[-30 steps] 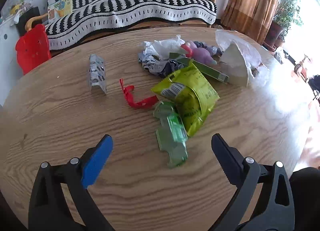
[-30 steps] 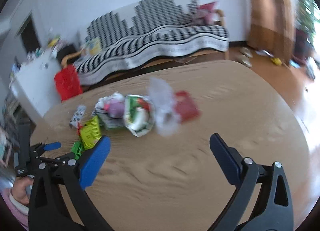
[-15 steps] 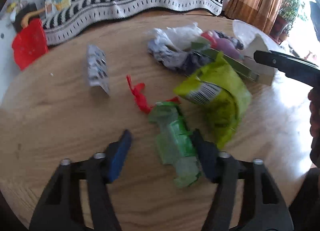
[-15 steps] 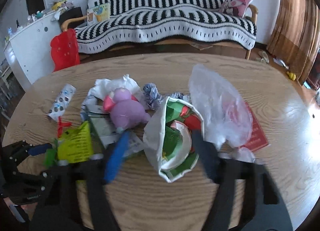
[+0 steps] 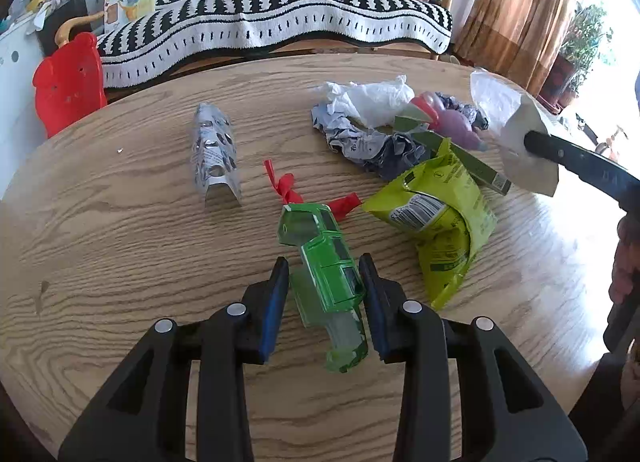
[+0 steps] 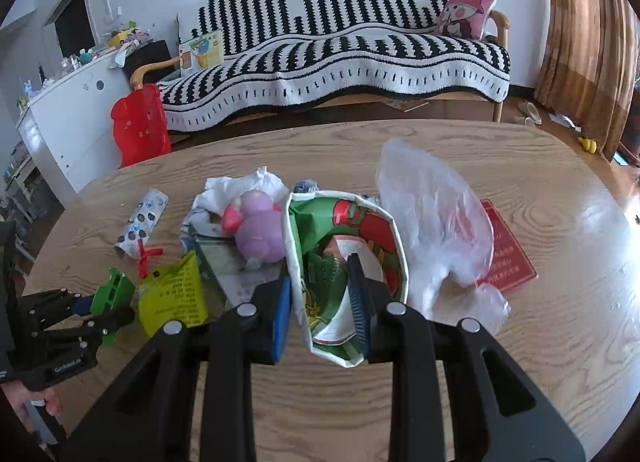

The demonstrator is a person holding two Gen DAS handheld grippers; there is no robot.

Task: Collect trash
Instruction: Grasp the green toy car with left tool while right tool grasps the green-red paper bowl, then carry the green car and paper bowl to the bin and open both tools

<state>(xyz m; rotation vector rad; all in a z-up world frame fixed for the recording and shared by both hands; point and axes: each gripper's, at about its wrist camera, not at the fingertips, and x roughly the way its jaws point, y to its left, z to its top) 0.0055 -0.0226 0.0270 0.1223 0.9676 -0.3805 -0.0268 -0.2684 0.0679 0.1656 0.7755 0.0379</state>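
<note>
The left gripper (image 5: 324,290), jaws just closing, straddles the flimsy green plastic car shell (image 5: 326,266), which may crumple or slip, while at two o'clock the right gripper (image 6: 320,298) pinches the paper bag's (image 6: 344,258) wall, which could tear.

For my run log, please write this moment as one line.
left gripper: closing around green plastic car shell | right gripper: closing on paper bag wall | both on table
</note>
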